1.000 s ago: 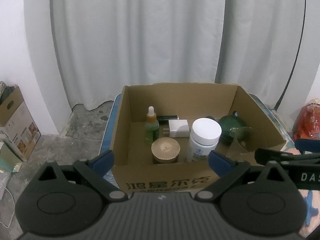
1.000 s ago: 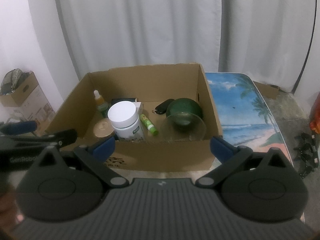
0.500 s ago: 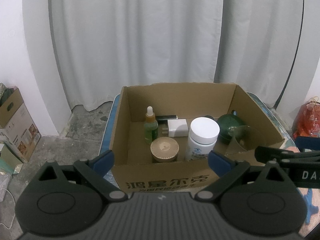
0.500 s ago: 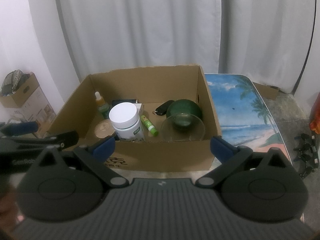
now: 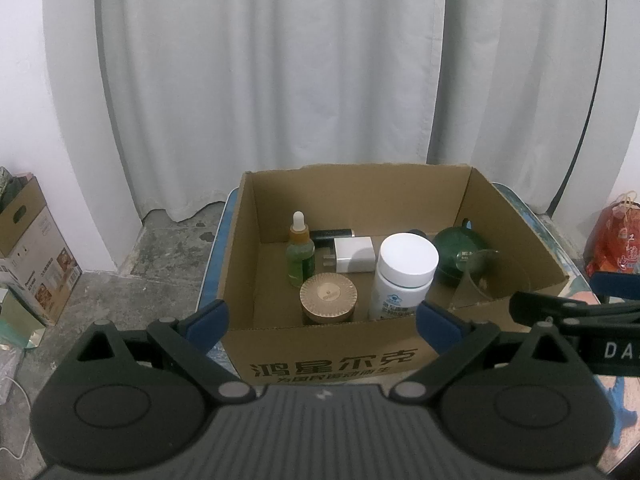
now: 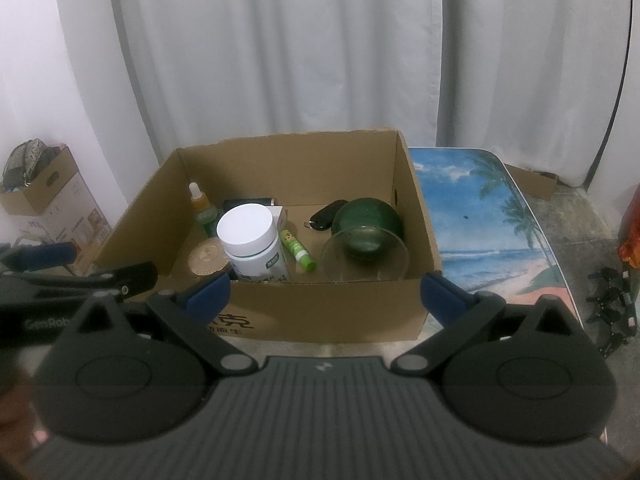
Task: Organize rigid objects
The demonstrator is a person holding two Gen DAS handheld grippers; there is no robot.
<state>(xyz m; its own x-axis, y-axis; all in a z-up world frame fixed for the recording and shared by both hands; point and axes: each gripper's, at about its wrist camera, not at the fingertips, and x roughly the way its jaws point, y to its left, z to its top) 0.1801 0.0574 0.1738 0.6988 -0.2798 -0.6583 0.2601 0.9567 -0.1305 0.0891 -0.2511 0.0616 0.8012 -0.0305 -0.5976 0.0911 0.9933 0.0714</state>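
Brown corrugated cardboard box (image 5: 328,356) full of small rigid items, both claws spread wide and empty in front of it.

Inside the box stand a white-lidded white plastic jar (image 5: 406,276), a round gold-lidded tin (image 5: 328,300) just left of it, and a green dropper bottle with a white tip (image 5: 299,254) behind the tin; a white plug adapter (image 5: 354,255) and a black tube (image 5: 332,233) lie toward the back wall. A dark green round pot (image 6: 366,220) sits at the right with a clear glass bowl (image 6: 366,258) before it, a black key fob (image 6: 326,214) and a lime-green stick (image 6: 298,250) nearby. The left claw (image 5: 322,320) and right claw (image 6: 326,296) hover short of the box's near wall. The box rests on a bench with a beach-print top (image 6: 480,220); grey curtains (image 5: 280,80) hang behind.
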